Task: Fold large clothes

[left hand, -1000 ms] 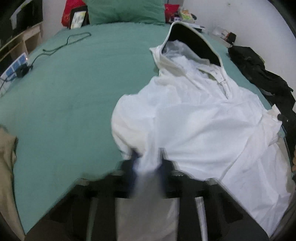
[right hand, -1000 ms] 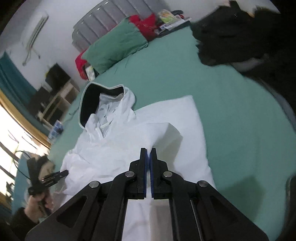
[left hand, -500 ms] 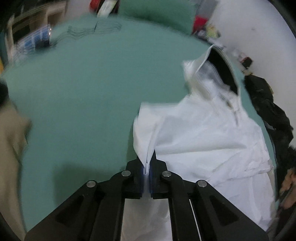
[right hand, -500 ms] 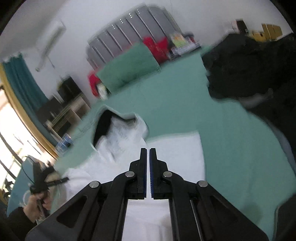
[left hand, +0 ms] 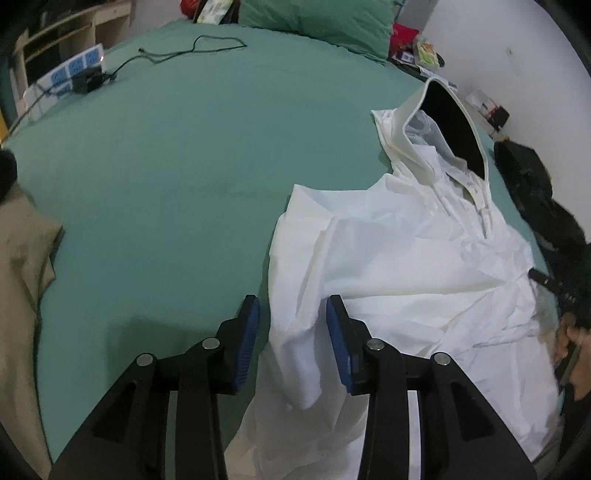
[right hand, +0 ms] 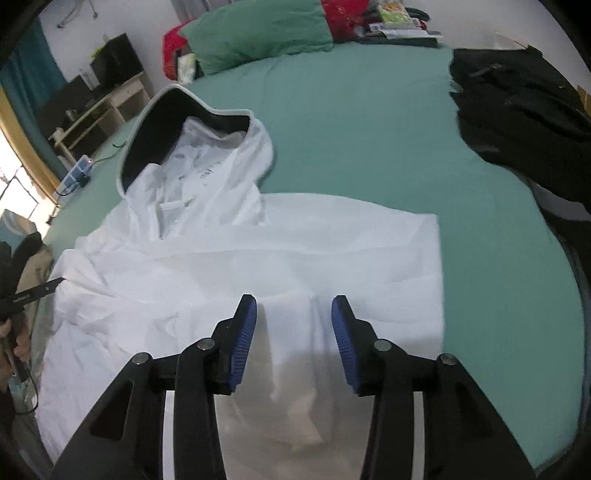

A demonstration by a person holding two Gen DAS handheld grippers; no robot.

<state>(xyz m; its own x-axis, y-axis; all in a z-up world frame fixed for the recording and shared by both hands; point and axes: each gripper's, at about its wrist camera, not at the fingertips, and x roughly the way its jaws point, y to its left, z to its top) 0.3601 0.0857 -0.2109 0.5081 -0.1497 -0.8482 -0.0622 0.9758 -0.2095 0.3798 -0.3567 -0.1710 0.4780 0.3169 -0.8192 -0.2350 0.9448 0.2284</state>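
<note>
A green pillow (left hand: pixel 314 14) lies at the head of the bed (left hand: pixel 184 155), with a black cable (left hand: pixel 184 51) trailing across the sheet towards a power strip (left hand: pixel 74 74). Black clothing (right hand: pixel 524 122) is heaped along the bed's far side, and a tan garment (left hand: pixel 22 280) hangs over its near edge.

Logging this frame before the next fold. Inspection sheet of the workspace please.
Surface: green bed.
Job's things: white hoodie lying flat, hood open, sides folded in.
Clutter: black jacket, beige garment, pillow.
Grippers: left gripper and right gripper both opening, cloth between the pads but not pinched.
Cables: black cable on the bed, running to a power strip.
Surroundings: shelf, white wall.
</note>
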